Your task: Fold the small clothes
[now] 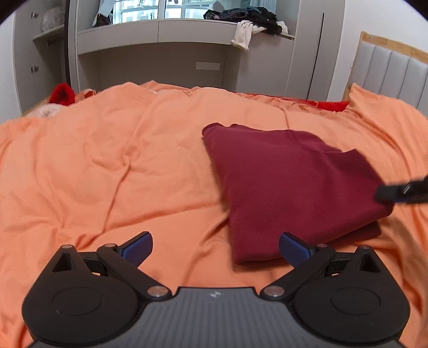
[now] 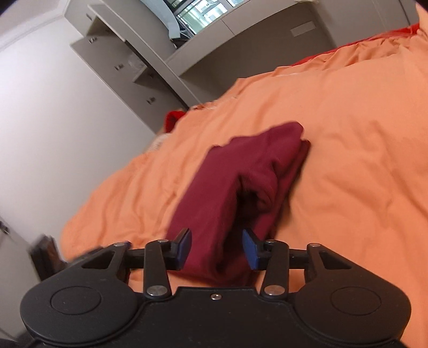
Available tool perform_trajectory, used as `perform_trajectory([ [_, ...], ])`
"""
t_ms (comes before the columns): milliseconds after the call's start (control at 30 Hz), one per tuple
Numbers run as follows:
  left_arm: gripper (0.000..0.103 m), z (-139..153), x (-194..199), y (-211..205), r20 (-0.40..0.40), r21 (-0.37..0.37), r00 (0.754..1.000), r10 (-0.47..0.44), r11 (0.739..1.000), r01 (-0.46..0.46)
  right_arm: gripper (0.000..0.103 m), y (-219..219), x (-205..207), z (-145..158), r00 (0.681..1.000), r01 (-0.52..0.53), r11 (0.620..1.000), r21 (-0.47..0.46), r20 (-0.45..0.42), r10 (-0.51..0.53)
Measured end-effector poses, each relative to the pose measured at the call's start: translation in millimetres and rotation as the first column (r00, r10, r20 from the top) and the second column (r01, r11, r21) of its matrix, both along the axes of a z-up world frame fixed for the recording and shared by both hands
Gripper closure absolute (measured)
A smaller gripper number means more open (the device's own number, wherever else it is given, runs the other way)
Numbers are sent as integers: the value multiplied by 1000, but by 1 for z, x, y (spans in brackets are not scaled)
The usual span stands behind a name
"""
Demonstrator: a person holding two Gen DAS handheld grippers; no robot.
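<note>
Lying folded on the orange bedspread (image 1: pixel 107 160), the maroon garment (image 1: pixel 289 187) sits in the left wrist view between centre and 3 o'clock, its nearest corner at about 5 o'clock. The left gripper (image 1: pixel 215 250) hangs over bare bedspread with its blue-padded fingers (image 1: pixel 139 249) spread wide apart and nothing between them; the right-hand pad is just beside the garment's near edge, and whether it touches cannot be told. At 3 o'clock the dark tip of the right gripper (image 1: pixel 401 191) comes in from the frame edge, over the garment's far side.

In the right wrist view the maroon garment (image 2: pixel 240 187) runs from centre down to 6 o'clock. The right gripper (image 2: pixel 216 250) has its jaws partly apart, one on each side of the garment's near end, and the pads do not press the cloth. A grey cabinet (image 1: pixel 187 53) stands at 12 o'clock behind the bed, with dark clothes (image 1: pixel 248 16) piled on its ledge.
</note>
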State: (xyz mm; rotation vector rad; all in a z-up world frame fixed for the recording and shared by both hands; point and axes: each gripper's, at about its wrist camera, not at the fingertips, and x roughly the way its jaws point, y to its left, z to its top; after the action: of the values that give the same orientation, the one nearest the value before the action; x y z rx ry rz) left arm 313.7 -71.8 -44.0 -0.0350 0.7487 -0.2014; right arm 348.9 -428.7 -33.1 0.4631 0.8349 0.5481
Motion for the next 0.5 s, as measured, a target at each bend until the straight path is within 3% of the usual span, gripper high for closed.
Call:
perform_trajectory([
  [33, 1, 2, 0, 0, 0, -8, 1000, -2, 1000, 2, 72, 3, -2, -5, 1000, 6, 1000, -6, -9, -6],
  [100, 1, 5, -1, 2, 7, -13, 1000, -1, 1000, 1, 98, 7, -2, -17, 999, 6, 999, 33, -48, -5],
  [300, 1, 10, 0, 12, 7, -33, 1000, 15, 999, -14, 99, -7, -30, -1, 999, 41, 977, 207, -22, -37],
  [433, 1, 4, 4, 15, -18, -29, 1000, 25, 999, -25, 98, -13, -25, -36, 990, 63, 987, 146, -137, -43],
  [500, 1, 3, 4, 15, -21, -30, 999, 25, 999, -26, 96, -17, -25, -54, 984, 84, 982, 170, -170, -55],
])
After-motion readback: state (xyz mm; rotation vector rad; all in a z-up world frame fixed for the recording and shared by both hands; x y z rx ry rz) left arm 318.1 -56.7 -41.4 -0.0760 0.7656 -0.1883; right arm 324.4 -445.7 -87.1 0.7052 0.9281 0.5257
